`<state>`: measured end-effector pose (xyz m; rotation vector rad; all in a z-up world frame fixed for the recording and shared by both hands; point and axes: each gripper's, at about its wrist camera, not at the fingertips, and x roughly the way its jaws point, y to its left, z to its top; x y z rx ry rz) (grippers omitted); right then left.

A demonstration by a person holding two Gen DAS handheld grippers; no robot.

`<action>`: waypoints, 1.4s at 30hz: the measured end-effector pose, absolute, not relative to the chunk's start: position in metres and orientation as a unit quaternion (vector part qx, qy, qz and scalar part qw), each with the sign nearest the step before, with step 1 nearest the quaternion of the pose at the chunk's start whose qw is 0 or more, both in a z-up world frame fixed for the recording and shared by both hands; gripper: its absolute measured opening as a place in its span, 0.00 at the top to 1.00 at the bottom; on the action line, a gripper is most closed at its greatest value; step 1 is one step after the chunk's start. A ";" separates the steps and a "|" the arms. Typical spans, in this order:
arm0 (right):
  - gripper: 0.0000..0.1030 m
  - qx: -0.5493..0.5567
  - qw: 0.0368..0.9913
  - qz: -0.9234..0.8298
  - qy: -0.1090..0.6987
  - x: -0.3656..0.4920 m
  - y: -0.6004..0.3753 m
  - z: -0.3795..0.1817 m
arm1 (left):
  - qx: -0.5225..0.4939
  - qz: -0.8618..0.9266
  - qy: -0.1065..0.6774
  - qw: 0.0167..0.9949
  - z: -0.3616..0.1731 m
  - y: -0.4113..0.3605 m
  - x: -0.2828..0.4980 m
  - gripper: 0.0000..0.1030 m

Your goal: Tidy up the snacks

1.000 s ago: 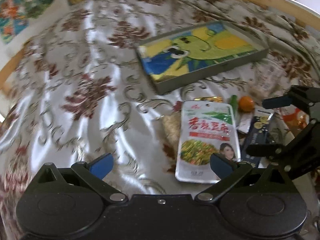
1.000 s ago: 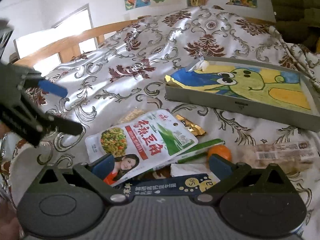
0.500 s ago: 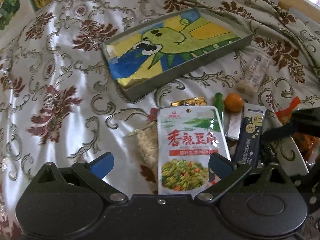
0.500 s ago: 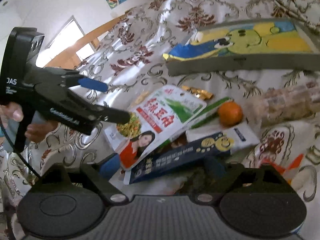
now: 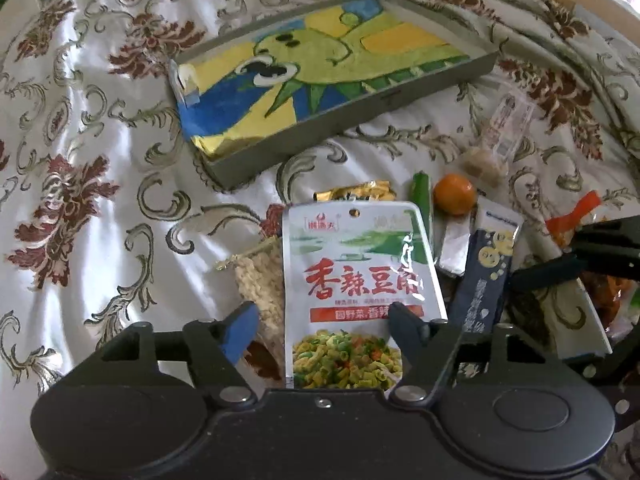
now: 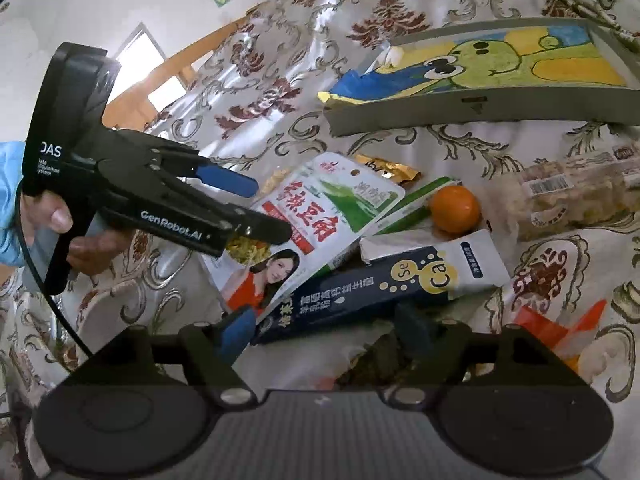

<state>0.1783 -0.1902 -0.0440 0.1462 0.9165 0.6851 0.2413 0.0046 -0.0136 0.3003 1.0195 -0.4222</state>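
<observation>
Since a moment earlier the left gripper [image 5: 322,322] had dropped in over the white bean-snack pouch [image 5: 352,280], its jaws closing with the pouch's lower half between them but the pads not yet pressing. That suggested the pouch was the first snack to be lifted into the grey tray [image 5: 400,98], which sat toward the bed's far edge. The pouch lay flat near the bedspread's [image 5: 80,120] middle, long axis running from gripper to tray, hang-hole end pointing at the tray. Further right, the right gripper [image 6: 324,330] was closing too, straddling the dark blue sachet [image 6: 376,284] without gripping it
</observation>
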 end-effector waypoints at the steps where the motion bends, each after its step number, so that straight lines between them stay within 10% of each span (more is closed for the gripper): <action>1: 0.21 0.071 0.835 0.328 0.436 0.179 -0.190 -0.044 | 0.143 -0.210 0.480 0.840 -0.012 0.003 0.240 0.34; 14: 0.17 0.167 0.826 0.312 0.438 0.217 -0.205 -0.065 | 0.053 -0.167 0.535 0.827 -0.026 0.020 0.265 0.21; 26: 0.74 0.249 0.822 0.318 0.403 0.225 -0.223 -0.073 | 0.025 -0.165 0.516 0.840 -0.005 0.033 0.254 0.62; 42: 0.58 0.288 0.805 0.300 0.423 0.236 -0.215 -0.086 | 0.022 -0.188 0.495 0.848 0.011 0.025 0.248 0.70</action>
